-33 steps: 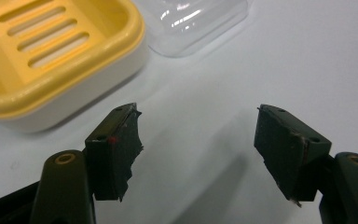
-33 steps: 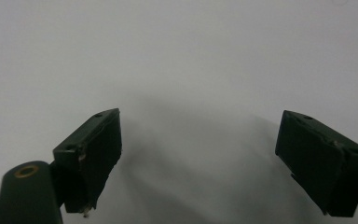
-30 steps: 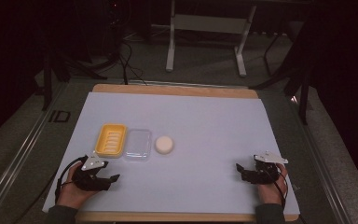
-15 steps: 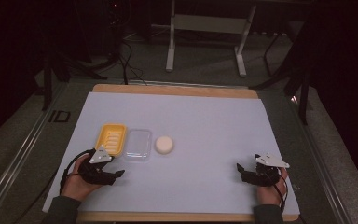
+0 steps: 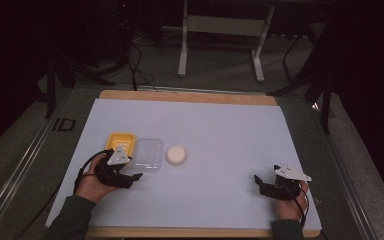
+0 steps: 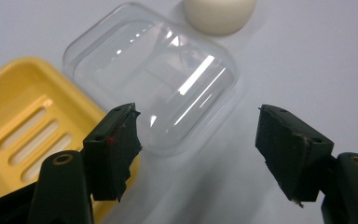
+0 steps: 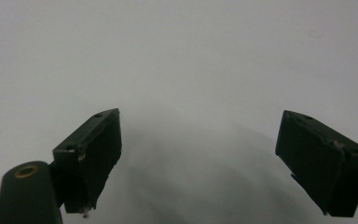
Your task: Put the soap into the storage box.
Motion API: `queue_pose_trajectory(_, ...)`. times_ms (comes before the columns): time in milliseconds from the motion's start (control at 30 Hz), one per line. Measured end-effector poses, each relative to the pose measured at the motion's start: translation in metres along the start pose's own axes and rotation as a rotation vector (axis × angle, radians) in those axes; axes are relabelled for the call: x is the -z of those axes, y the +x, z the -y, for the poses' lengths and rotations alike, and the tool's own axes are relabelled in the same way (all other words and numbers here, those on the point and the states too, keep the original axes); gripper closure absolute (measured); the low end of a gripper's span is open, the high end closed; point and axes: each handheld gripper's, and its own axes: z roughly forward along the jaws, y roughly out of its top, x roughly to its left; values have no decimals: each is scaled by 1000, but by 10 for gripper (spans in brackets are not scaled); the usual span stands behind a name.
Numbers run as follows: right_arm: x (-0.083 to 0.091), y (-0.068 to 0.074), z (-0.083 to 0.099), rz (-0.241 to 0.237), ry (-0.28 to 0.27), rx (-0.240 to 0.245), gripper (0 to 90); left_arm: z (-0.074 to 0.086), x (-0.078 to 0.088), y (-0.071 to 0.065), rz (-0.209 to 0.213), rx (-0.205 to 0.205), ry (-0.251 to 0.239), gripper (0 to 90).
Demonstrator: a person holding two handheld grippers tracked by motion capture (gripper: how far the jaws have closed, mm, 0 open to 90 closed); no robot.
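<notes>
On the left half of the desk, a clear plastic lid (image 5: 147, 155) was laid between a yellow slotted tray (image 5: 120, 141) and a round cream-coloured block (image 5: 176, 155), with the left claw (image 5: 131, 178) spread just beside it.

From the left gripper view, the clear plastic lid (image 6: 154, 79) was seen lying flat, touching or just beside the yellow slotted tray (image 6: 28, 130) and apart from the round cream-coloured block (image 6: 219, 14), while the left claw (image 6: 198, 149) was held wide apart with one jaw over the tray's edge and the lid's near corner lying between the jaws; contact could not be judged. The white sheet (image 5: 205, 130) covering the desk was bare around the right claw (image 5: 258, 181), which was held near the front right corner, well apart from the three things, and was shown in the right gripper view as spread wide with nothing pinched (image 7: 198, 158). A wooden rim (image 5: 190, 95) was seen along the desk's far edge.
</notes>
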Motion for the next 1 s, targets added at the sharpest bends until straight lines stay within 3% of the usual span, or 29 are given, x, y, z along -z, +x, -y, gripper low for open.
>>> queue_pose_trajectory(267,0,1,0,4,2,4,147,-21,-4,1,8,-44,-2,274)
queue_pose_trajectory(1000,1,-1,0,-4,-8,-9,147,-63,-35,3,54,-101,74,212)
